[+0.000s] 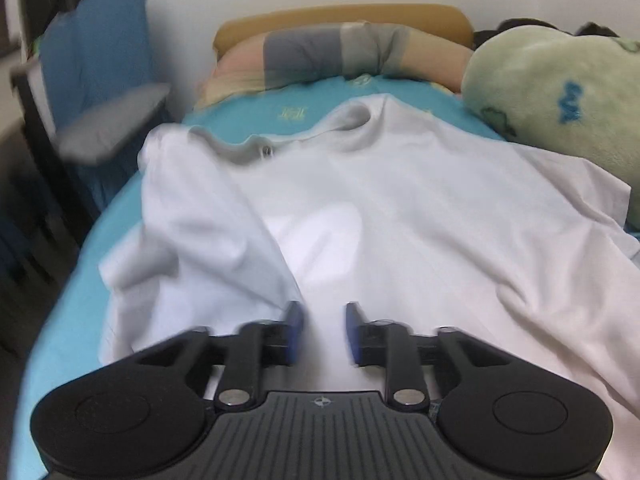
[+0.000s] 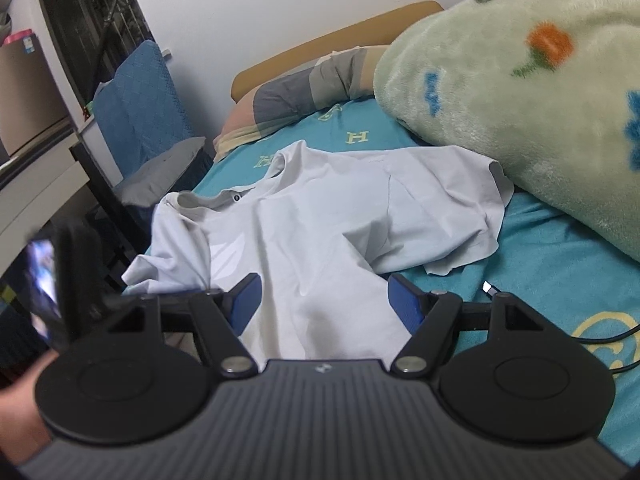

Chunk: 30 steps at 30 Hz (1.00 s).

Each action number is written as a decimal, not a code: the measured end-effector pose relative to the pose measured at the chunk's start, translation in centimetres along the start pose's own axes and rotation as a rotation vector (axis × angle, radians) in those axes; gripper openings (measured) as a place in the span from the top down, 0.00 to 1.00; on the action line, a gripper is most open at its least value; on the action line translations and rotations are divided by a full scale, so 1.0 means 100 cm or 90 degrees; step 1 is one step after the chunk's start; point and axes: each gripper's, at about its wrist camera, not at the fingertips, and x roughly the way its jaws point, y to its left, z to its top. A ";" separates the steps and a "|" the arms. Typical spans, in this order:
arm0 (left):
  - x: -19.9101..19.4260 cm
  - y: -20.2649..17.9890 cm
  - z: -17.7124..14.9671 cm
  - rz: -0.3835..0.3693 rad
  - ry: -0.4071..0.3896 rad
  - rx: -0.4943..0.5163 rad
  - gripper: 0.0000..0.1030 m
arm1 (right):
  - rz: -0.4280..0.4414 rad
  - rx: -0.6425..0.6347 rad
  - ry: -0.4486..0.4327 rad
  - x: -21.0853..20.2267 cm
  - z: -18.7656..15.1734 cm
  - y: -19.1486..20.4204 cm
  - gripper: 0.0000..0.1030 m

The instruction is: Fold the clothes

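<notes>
A white T-shirt (image 1: 400, 208) lies spread on the teal bed sheet (image 1: 80, 280), collar toward the headboard. Its left sleeve side is folded over the body. My left gripper (image 1: 323, 320) hovers over the shirt's lower middle, jaws apart with a narrow gap and nothing between them. In the right wrist view the same shirt (image 2: 320, 220) lies rumpled, its right sleeve (image 2: 460, 216) bunched near the blanket. My right gripper (image 2: 324, 304) is wide open over the shirt's lower hem, empty. The left gripper's body (image 2: 52, 280) shows blurred at the left edge.
A green plush blanket (image 2: 540, 100) is heaped on the right of the bed, touching the shirt. A striped pillow (image 2: 304, 92) lies by the tan headboard (image 1: 340, 20). A blue-cushioned chair (image 2: 136, 112) stands left of the bed. A charging cable (image 2: 600, 340) lies on the sheet at right.
</notes>
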 end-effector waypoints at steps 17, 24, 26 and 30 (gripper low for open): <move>-0.039 0.171 -0.008 -0.146 -0.072 -0.363 0.20 | -0.010 0.003 0.037 0.018 -0.009 0.003 0.30; 0.008 0.171 -0.003 -0.152 -0.027 -0.391 0.56 | -0.012 -0.033 0.059 0.028 -0.018 0.011 0.30; 0.013 0.164 0.002 -0.142 -0.024 -0.365 0.79 | -0.011 -0.036 0.062 0.029 -0.019 0.012 0.29; 0.005 0.188 0.024 -0.145 -0.044 -0.360 0.96 | -0.013 -0.039 0.060 0.030 -0.020 0.013 0.29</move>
